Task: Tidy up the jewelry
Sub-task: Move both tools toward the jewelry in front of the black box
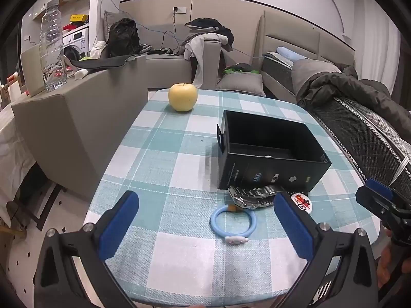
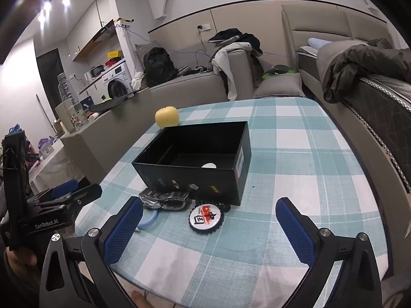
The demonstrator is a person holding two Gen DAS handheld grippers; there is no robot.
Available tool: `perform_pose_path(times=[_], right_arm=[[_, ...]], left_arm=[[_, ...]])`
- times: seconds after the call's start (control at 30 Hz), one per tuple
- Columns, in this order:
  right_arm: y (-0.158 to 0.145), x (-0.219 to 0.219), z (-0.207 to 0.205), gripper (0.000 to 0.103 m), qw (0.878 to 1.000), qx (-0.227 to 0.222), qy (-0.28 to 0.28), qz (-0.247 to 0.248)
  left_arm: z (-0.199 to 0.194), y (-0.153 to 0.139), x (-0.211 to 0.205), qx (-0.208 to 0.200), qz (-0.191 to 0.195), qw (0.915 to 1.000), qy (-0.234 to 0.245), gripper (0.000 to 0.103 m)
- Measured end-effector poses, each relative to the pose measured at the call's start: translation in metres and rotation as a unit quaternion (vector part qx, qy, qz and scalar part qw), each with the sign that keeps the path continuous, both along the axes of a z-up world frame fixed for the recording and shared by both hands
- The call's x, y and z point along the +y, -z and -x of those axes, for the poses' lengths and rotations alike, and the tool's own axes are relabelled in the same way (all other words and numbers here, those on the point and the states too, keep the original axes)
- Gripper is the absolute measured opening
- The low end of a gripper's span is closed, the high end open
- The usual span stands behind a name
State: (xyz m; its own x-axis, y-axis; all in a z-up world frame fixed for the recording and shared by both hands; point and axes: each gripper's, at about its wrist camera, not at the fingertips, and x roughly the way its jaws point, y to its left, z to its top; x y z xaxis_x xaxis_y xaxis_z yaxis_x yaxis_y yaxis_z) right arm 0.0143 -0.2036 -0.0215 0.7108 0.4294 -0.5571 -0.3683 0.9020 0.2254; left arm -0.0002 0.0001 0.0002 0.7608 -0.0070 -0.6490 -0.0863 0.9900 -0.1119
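Jewelry sits in a cluster at the near wall of the open black box (image 1: pixel 272 154) on the checked tablecloth (image 1: pixel 164 159): a steel watch (image 1: pixel 253 196) touching the box, a blue ring bracelet (image 1: pixel 232 222) just in front, a round badge (image 2: pixel 206 218) beside them. Left gripper (image 1: pixel 205 227) hovers over the bracelet, jaws spread wide, nothing between the pads. Right gripper (image 2: pixel 209 233) likewise gapes empty, above the badge. Its view looks down into the box, showing a white disc (image 2: pixel 208 165); the left view shows the bracelet's whole loop, half-hidden from the right. A yellow apple (image 1: pixel 183 97) sits behind.
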Motion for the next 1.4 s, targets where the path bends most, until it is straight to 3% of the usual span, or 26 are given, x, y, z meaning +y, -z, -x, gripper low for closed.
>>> perform_pose_path(times=[0.27,1.4], right_arm=[[0.001,0.001,-0.0004,0.103,1.0,-0.002,0.006,0.001],[-0.0009,-0.0021,-0.0023,0.103,1.0,0.002,0.009,0.002]], left_arm=[[0.0049,-0.0029,-0.0059,-0.012,-0.011,0.9998,0.007,0.102],[-0.0037,0.0054,0.0005,0.004,-0.006,1.0,-0.002,0.102]])
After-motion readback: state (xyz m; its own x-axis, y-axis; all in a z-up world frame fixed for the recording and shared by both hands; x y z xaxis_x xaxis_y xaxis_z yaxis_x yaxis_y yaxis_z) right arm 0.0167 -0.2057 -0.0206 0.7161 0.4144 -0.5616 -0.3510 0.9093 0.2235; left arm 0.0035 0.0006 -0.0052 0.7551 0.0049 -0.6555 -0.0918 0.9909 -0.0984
